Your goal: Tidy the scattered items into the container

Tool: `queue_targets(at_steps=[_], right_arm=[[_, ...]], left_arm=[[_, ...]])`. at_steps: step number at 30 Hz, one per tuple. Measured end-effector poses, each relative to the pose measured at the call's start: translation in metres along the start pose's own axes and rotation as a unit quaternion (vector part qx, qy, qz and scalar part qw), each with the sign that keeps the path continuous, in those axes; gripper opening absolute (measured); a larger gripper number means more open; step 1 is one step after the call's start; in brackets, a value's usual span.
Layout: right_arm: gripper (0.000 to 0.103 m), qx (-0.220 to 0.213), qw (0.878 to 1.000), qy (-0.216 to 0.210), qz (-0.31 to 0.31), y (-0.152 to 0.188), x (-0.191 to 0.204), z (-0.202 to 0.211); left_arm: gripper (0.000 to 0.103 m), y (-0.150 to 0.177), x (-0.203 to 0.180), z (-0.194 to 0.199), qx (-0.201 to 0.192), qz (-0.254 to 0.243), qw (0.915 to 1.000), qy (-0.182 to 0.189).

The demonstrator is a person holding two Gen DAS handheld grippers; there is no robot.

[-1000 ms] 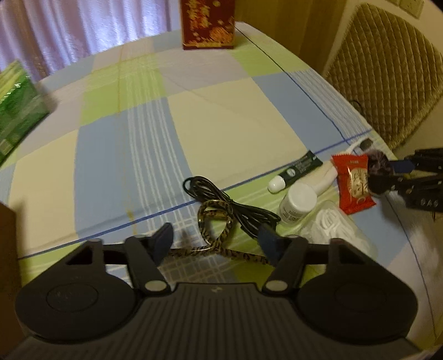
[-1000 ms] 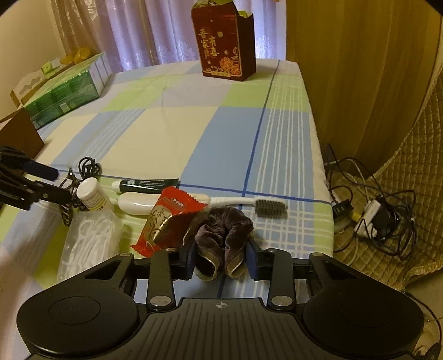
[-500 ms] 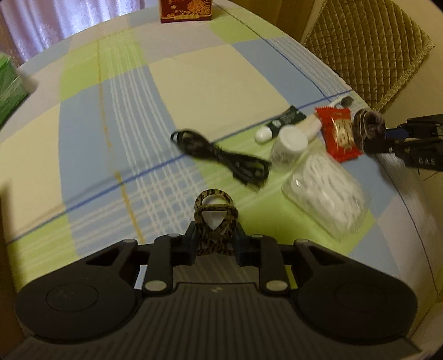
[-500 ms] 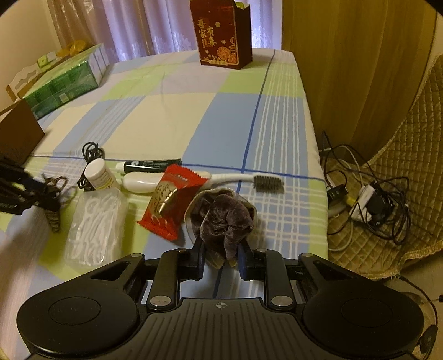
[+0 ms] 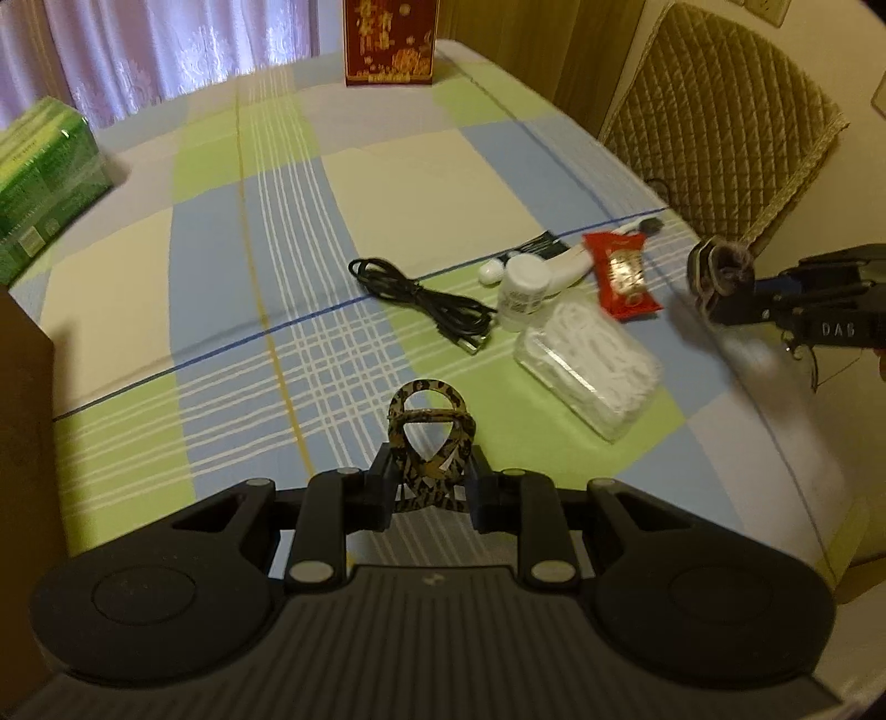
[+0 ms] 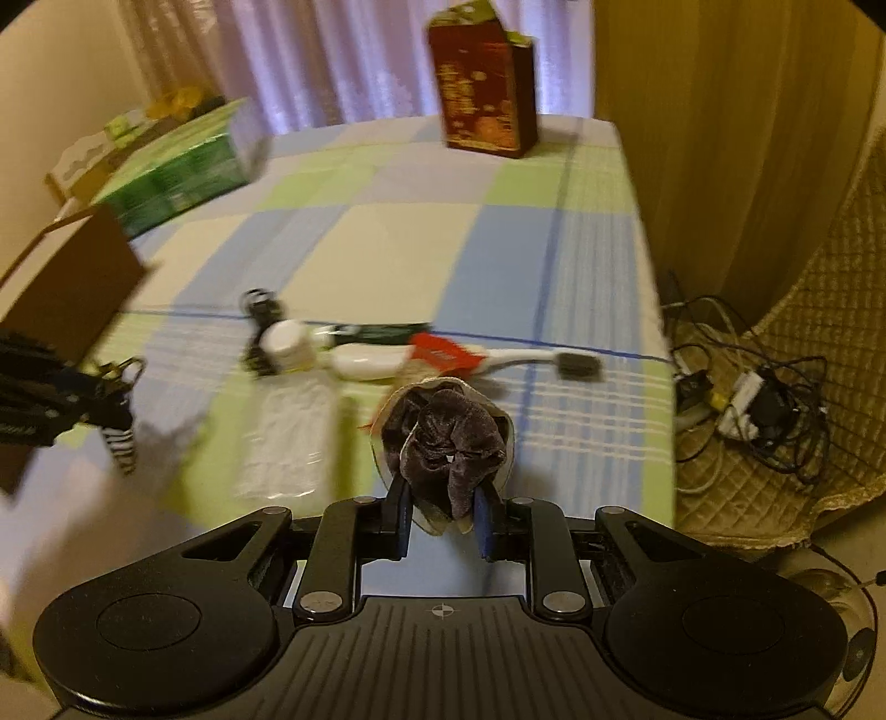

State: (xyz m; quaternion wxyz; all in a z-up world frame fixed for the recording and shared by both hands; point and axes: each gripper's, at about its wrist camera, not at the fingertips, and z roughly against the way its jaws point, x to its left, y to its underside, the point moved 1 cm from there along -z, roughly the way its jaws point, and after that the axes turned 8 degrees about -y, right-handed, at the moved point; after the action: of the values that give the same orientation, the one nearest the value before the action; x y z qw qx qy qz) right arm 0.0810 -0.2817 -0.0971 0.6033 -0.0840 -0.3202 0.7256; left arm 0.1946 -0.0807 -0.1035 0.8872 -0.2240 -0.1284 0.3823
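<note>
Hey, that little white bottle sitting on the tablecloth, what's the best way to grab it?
Grip the white bottle across its cap, from above. It seems to stand upright, hemmed by the cable, toothbrush handle and floss pick box. Both grippers are full, so free one first.

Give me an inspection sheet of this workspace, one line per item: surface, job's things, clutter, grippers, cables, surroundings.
Surface: checked tablecloth covers the table.
Job's things: cable, white bottle, tube, toothbrush, red packet and floss-pick pack lie clustered near the table's right edge; brown box at the left edge, its inside hidden.
Clutter: red carton and green pack stand at the far side.
Grippers: left gripper shut on leopard band; right gripper shut on scrunchie.
Cables: tangle of wires and plugs on the floor.
Surroundings: curtains, quilted chair.
</note>
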Motion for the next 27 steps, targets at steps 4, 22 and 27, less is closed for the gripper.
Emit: queue_targets(at_steps=[4, 22, 27], right_arm=[[0.025, 0.007, 0.999, -0.031, 0.022, 0.006, 0.024, 0.009], [0.025, 0.006, 0.975, -0.181, 0.131, -0.011, 0.15, 0.009], [0.025, 0.007, 0.97, -0.195, 0.148, -0.022, 0.191, 0.002]], left_arm=[[0.021, 0.011, -0.006, 0.021, -0.012, 0.008, 0.9999, 0.002], [0.021, 0.069, 0.026, 0.135, -0.081, 0.093, 0.9901, -0.067], [0.021, 0.083, 0.055, 0.163, -0.09, 0.118, 0.9847, -0.091]])
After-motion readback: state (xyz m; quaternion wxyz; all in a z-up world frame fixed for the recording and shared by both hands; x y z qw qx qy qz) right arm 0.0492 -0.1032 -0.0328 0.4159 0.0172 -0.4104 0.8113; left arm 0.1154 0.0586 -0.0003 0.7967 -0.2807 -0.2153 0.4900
